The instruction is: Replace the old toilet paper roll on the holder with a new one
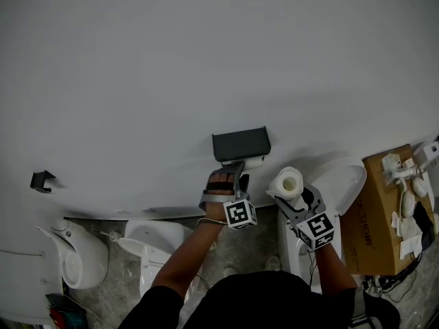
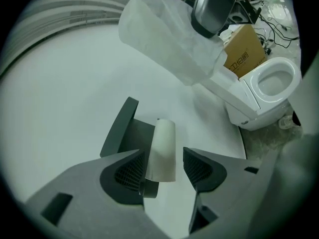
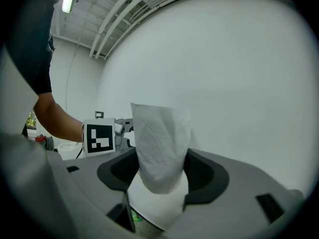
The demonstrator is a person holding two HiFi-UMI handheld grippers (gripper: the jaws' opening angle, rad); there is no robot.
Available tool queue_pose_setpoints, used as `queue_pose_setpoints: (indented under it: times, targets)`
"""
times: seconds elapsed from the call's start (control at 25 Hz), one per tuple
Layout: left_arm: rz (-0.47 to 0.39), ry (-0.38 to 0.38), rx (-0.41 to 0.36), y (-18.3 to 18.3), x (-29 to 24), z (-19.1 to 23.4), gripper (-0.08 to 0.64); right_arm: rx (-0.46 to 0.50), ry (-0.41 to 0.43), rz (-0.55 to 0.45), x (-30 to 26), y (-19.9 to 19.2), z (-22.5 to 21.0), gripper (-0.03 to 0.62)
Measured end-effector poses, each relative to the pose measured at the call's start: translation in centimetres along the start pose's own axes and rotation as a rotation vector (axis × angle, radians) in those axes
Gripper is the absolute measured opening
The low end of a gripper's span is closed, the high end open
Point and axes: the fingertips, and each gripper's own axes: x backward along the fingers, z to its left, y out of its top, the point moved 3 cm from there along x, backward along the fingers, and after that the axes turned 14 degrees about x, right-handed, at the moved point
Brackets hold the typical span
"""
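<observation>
A big white wall (image 1: 206,60) fills most of the head view. A white toilet (image 1: 343,180) stands at the right, and a brown box (image 1: 374,218) sits just beside it. 2 more white bowls (image 1: 75,256) sit low at the left.

A dark gray holder (image 1: 240,144) is fixed on the wall, near the middle. A small black hook (image 1: 42,180) is on the wall too, far off to the left.

The new roll (image 1: 287,182) is fat and white. It is up in the air, just right of the holder. The right claw (image 3: 162,171) has hold of it. Its 2 jaws are closed on the roll, 1 on each side, and they press into the soft paper. A loose sheet of paper sticks up from the roll.

The old roll (image 2: 163,148) is thin and pale, like a bare tube. It is on the holder (image 2: 122,131).

The left claw (image 2: 164,169) is right at the holder. Its 2 jaws are wide apart, with the old roll between them. The right jaw is clear of the tube. The left jaw is just beside it. The claw has hold of nothing.

Each claw has a cube with black and white squares: 1 on the left (image 1: 240,214), 1 on the right (image 1: 315,230).
</observation>
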Motion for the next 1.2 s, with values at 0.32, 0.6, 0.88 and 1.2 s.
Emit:
queue_pose_setpoints:
  times: [0.32,0.6,0.88,1.2]
  targets:
    - [0.048,0.028,-0.018,-0.8,-1.3,-0.2,0.209,0.008,-0.001,-0.001,0.6,0.0,-0.3,0.272]
    - [0.05,0.044,-0.029,-0.6,-1.4,0.1,0.181,0.0,-0.008,-0.002,0.9,-0.2,-0.5,0.272]
    - [0.024,0.044,-0.007,0.1,-1.0,0.0,0.181,-0.001,-0.012,-0.004,1.4,-0.3,-0.5,0.272]
    - [-0.012,0.047,-0.04,2.3,-1.9,-0.5,0.181,-0.003,-0.037,0.009,2.9,-0.9,-1.1,0.272]
